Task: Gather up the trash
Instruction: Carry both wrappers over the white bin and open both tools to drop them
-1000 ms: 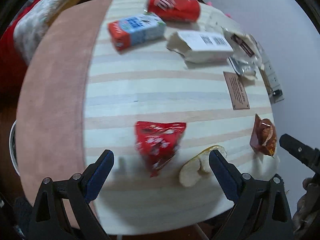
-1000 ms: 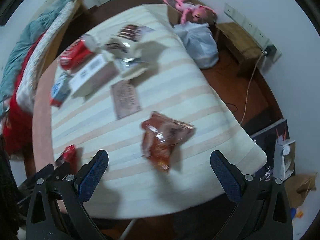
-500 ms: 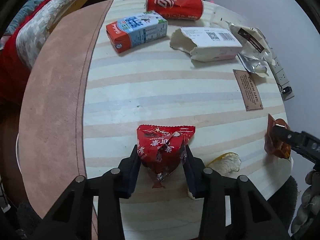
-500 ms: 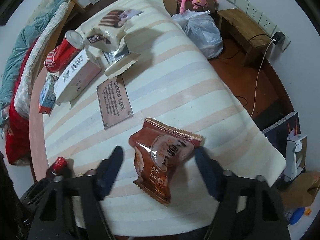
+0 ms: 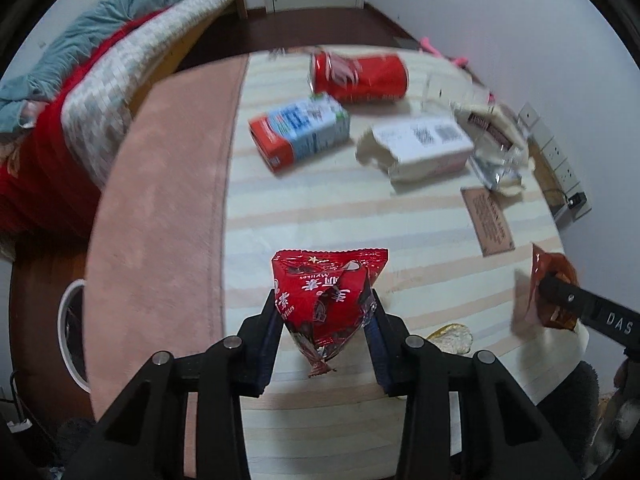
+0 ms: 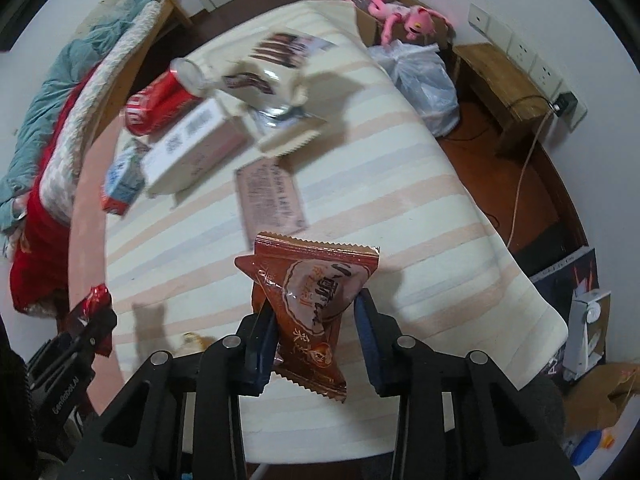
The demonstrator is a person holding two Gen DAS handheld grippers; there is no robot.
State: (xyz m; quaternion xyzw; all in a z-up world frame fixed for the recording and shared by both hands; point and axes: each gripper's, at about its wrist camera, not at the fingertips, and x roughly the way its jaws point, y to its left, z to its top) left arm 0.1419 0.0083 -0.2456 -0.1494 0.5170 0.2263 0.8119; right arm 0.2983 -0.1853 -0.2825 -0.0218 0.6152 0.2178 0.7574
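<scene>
The left gripper (image 5: 325, 322) is clamped on a red snack wrapper (image 5: 326, 300), its pads squeezing the crumpled foil from both sides, the wrapper held just above the near edge of the striped table (image 5: 360, 216). The right gripper (image 6: 316, 330) is closing its jaws on a brown snack wrapper (image 6: 310, 300), which sits pinched between the pads near the table's near right corner. A piece of fruit peel (image 5: 450, 336) lies on the near edge between the two grippers. Toward the far edge lie a red can (image 5: 360, 78) on its side, a milk carton (image 5: 298, 132), a torn white box (image 5: 416, 146) and a cream wrapper (image 5: 496, 136). A brown card (image 5: 487, 222) lies flat near the right edge.
</scene>
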